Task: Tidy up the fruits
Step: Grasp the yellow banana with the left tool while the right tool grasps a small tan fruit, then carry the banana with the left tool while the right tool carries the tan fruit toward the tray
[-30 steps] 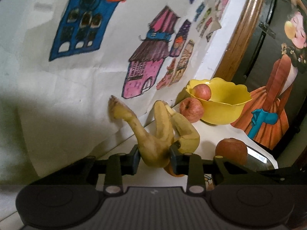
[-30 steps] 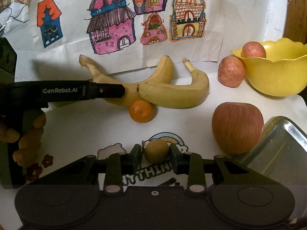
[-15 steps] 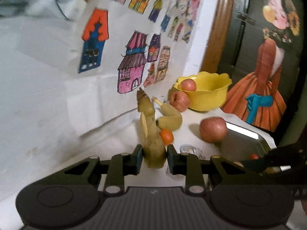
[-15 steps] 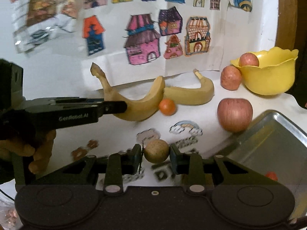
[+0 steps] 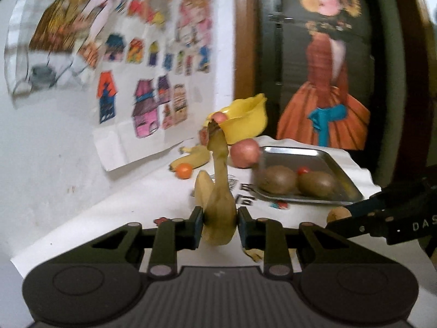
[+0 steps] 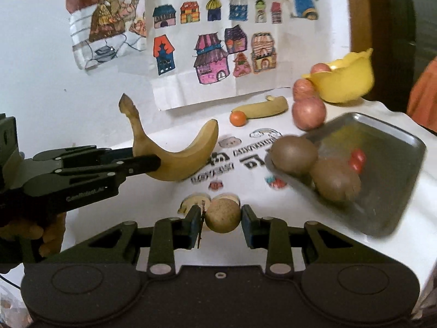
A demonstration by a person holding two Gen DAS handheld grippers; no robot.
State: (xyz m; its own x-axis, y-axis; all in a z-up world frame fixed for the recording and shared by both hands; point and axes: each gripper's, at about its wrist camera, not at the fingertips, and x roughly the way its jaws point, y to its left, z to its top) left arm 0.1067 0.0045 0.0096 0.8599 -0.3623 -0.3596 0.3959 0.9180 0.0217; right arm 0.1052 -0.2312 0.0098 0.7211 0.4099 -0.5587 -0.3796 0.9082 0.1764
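Note:
My left gripper (image 5: 220, 225) is shut on a yellow-brown banana (image 5: 220, 205) and holds it above the table, stem up. The right wrist view shows that banana (image 6: 180, 155) in the left gripper's fingers (image 6: 136, 164). My right gripper (image 6: 220, 221) is shut on a small round tan fruit (image 6: 222, 216), which shows as a tan ball (image 5: 338, 214) in the left wrist view. A metal tray (image 6: 404, 142) holds two brown kiwis (image 6: 295, 154) and a small red fruit (image 6: 357, 160). A second banana (image 6: 262, 108), a small orange (image 6: 238, 118) and red apples (image 6: 308, 112) lie near a yellow bowl (image 6: 347, 84).
The white tablecloth (image 6: 245, 164) has printed letters and stickers. Children's drawings of houses (image 6: 213, 57) hang on the wall behind. A dark panel with a painted figure in an orange dress (image 5: 325, 104) stands at the right. A person's hand (image 6: 41, 235) grips the left tool.
Both grippers have lifted and pulled back from the wall with their fruit. The held banana has separated from the second banana, and the tray with the kiwis has come into view.

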